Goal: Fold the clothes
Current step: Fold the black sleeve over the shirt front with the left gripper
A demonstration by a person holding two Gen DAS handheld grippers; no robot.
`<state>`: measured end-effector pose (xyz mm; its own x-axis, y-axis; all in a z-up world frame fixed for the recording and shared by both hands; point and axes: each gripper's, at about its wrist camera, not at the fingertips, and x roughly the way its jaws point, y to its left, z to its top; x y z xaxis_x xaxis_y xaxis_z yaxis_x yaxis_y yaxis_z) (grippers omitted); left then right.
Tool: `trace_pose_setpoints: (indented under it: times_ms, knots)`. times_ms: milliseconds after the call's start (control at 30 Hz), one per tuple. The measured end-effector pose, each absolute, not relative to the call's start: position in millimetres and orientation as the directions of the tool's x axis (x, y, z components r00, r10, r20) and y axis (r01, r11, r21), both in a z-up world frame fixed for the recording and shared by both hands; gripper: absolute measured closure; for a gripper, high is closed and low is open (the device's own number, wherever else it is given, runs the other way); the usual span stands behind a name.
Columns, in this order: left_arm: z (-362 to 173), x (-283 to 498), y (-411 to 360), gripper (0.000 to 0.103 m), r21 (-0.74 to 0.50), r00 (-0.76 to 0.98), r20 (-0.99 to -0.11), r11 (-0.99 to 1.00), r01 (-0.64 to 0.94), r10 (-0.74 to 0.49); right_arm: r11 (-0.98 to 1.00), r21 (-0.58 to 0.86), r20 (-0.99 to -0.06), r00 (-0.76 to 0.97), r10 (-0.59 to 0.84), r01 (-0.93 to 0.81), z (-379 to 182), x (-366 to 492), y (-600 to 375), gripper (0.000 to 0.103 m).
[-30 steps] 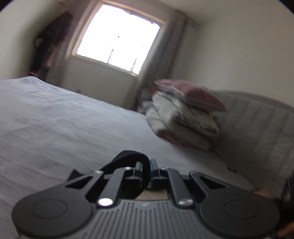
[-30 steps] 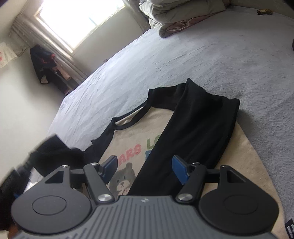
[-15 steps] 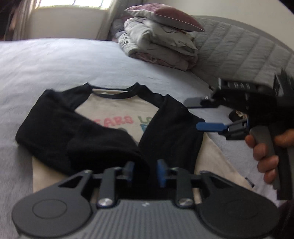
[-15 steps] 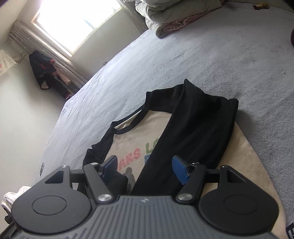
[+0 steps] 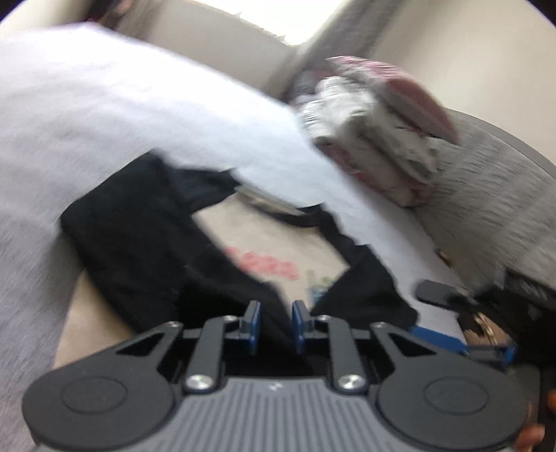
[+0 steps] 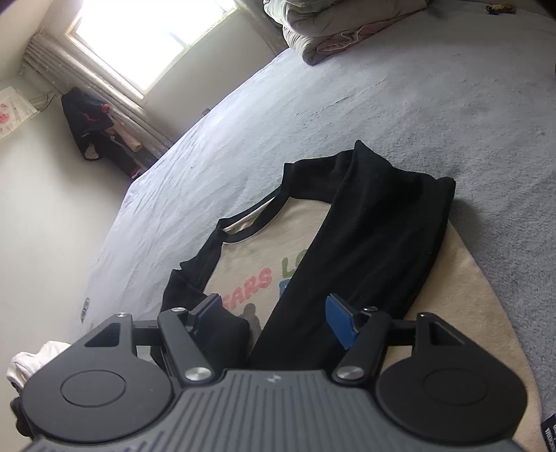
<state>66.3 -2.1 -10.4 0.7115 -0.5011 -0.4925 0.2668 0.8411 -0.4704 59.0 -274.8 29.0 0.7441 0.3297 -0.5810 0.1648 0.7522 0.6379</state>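
- On the bed [image 6: 399, 104], we log one shirt [image 6: 250, 257]: soft, light, limp.
- Beside it, left tongs [image 5: 274, 321] closing, nothing pinched; right tongs [image 6: 274, 313] apart.
- We'd grasp its hem.

shirt [image 6: 264, 250] flat on bed [image 6: 399, 104], both sleeves folded in over its chest | right sleeve [image 6: 375, 236] lies across right half | left sleeve [image 5: 139, 243] across left half | bedding stack [image 6: 333, 31] far on bed | right tool [image 6: 274, 316] above near end of right sleeve | left tool [image 5: 274, 323] near hem, sleeve cloth between its closing pads
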Motion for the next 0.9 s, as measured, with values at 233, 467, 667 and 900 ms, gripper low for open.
trace_pose_setpoints:
  times_ms: [233, 467, 667, 900]
  knots:
    - [-1, 33, -47, 0.081, -0.344, 0.504, -0.497, 0.694, 0.633, -0.707, 0.707, 0.679, -0.573, 0.746, 0.34, 0.199, 25, 61, -285, 0.034]
    - [2, 19, -36, 0.053, -0.289, 0.548, -0.585, 0.785, 0.548, -0.598, 0.721, 0.664, -0.596, 0.722, 0.352, 0.197, 20, 62, -277, 0.034]
    - [1, 38, 6, 0.035, -0.407, 0.608, -0.592, 0.847, 0.341, -0.529, 0.734, 0.651, -0.606, 0.715, 0.35, 0.192, 18, 61, -272, 0.034]
    - [-23, 60, 34, 0.034, -0.576, 0.638, -0.576, 0.807, 0.127, -0.511, 0.758, 0.626, -0.625, 0.698, 0.349, 0.182, 14, 60, -265, 0.034]
